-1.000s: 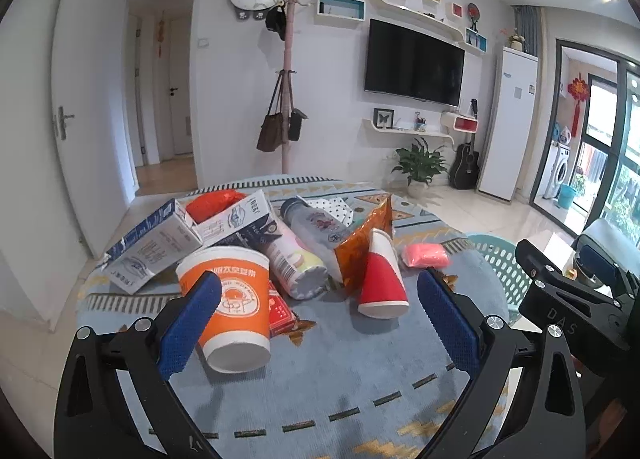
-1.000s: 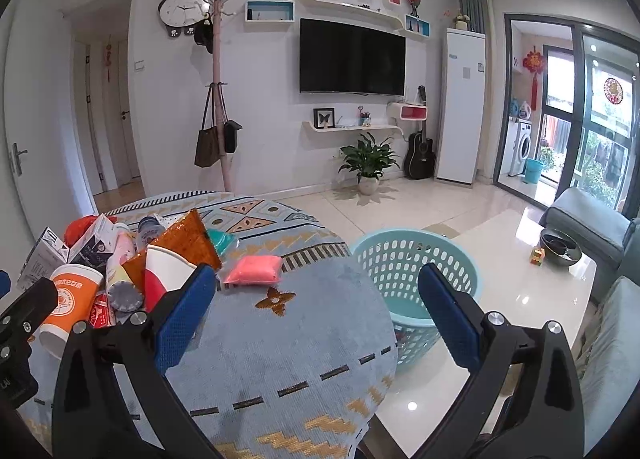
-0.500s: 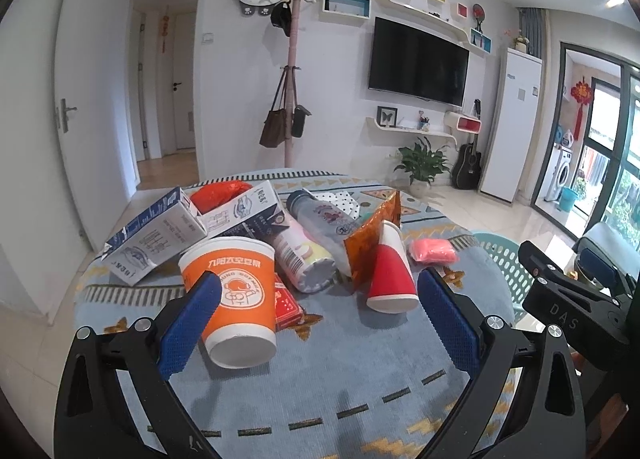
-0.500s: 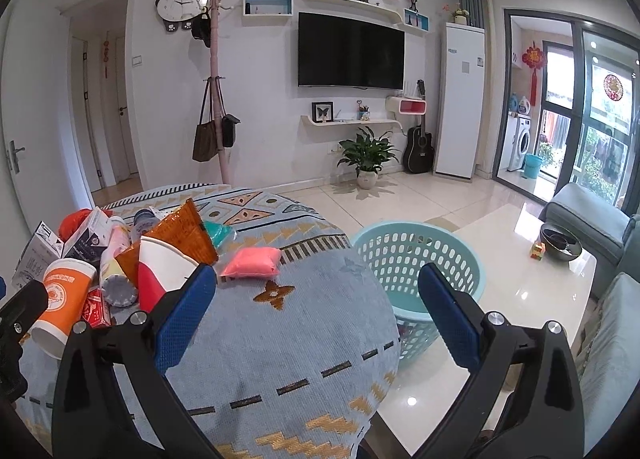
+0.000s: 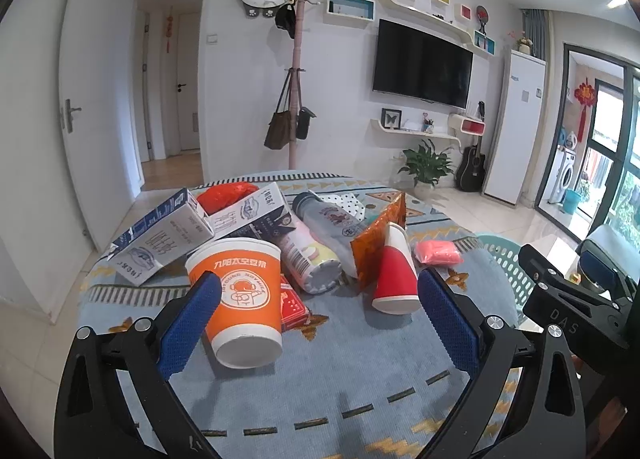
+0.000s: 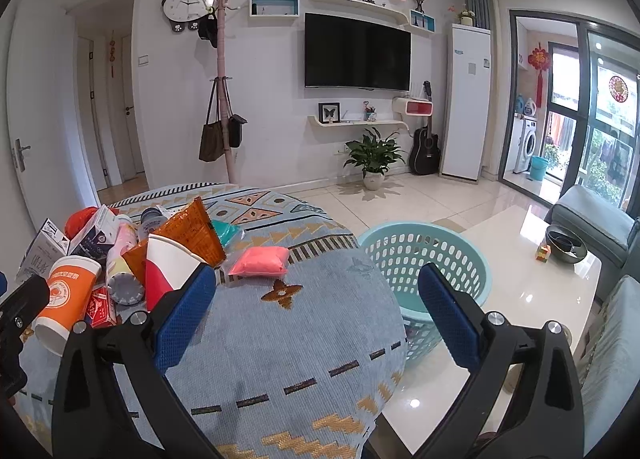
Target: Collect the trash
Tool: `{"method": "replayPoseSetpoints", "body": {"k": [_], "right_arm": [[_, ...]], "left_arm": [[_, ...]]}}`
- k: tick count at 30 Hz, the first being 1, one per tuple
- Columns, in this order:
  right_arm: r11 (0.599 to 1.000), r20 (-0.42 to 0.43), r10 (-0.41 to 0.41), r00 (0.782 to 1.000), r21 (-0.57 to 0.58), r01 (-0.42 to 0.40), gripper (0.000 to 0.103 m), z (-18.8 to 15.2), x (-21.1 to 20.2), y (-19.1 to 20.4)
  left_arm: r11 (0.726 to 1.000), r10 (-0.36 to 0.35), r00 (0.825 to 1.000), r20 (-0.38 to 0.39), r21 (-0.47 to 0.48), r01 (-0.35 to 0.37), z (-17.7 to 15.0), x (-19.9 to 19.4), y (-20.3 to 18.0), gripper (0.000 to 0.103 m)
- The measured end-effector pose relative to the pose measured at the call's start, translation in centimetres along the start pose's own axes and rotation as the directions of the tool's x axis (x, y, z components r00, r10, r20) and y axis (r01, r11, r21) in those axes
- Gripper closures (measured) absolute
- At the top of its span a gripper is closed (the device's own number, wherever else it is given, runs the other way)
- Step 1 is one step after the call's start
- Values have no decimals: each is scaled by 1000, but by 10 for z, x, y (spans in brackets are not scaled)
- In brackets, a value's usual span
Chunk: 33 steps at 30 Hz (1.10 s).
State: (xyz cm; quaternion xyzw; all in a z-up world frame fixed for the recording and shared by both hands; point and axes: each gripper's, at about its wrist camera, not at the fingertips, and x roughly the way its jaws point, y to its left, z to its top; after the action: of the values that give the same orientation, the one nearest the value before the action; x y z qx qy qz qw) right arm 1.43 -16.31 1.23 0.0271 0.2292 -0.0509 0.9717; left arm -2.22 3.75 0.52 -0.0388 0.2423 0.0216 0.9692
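Note:
A pile of trash lies on a round table with a blue patterned cloth. In it are an orange paper cup, a red and white cup, two milk cartons, a lying bottle, an orange snack bag and a pink packet. My left gripper is open and empty, its left finger beside the orange cup. My right gripper is open and empty over the cloth, near the red and white cup and the pink packet.
A teal plastic basket stands on the floor just right of the table. A white coffee table with a bowl and a sofa lie further right. A coat rack and a wall TV are behind.
Both grippers have drawn slightly closer to the trash pile and lifted a little. Nothing has been taken hold of.

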Motion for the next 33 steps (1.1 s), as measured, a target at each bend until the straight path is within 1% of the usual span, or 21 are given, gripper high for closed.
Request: {"method": "replayPoseSetpoints", "body": {"k": [20,33], "right_arm": [[1000,11,5,1000,-4,-5,7,1,-3,1],[1000,9,7,1000,-14,-7,7,1,-3,3]], "left_arm": [[999,-4,1000,6,-34,4,-4,-1,11,8],[999,9,1000,10,-49,-8,-6,-1,21,8]]}}
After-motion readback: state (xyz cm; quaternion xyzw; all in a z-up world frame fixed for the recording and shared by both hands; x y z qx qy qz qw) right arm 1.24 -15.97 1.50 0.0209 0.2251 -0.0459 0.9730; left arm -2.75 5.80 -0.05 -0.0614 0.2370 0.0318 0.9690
